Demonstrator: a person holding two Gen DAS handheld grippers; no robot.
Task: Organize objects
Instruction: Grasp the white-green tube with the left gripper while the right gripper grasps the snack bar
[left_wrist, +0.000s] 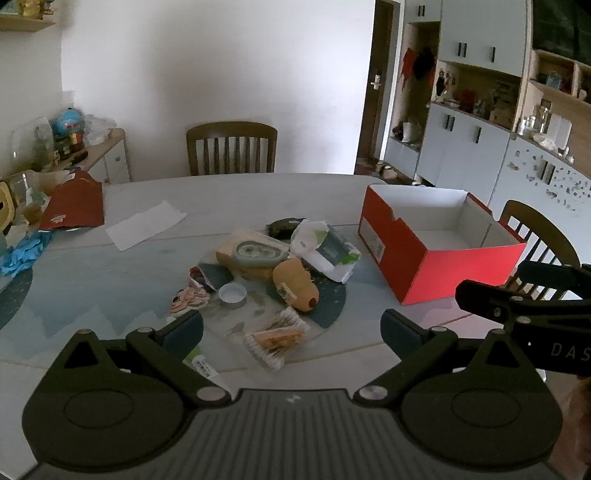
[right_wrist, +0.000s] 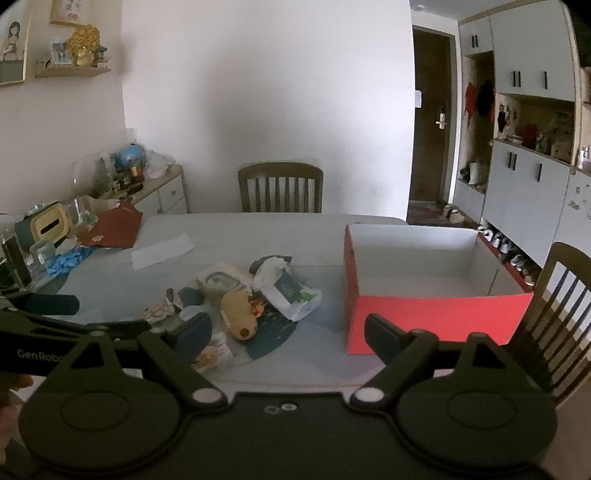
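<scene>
A heap of small objects lies mid-table: a tan plush toy (left_wrist: 295, 284) (right_wrist: 240, 314), a white wet-wipes pack (left_wrist: 327, 251) (right_wrist: 290, 291), a packet of cotton swabs (left_wrist: 275, 338), a small white tin (left_wrist: 232, 294), a cartoon sticker (left_wrist: 188, 299) and a beige pouch (left_wrist: 255, 253). An open, empty red box (left_wrist: 439, 240) (right_wrist: 424, 288) stands to the right. My left gripper (left_wrist: 291, 328) is open and empty, held above the swabs. My right gripper (right_wrist: 288, 336) is open and empty, between heap and box.
A white paper sheet (left_wrist: 146, 223), a red bag (left_wrist: 74, 206) and blue gloves (left_wrist: 20, 253) lie on the table's left. Wooden chairs stand at the far side (left_wrist: 231, 147) and at the right (right_wrist: 557, 314). Cabinets line the right wall.
</scene>
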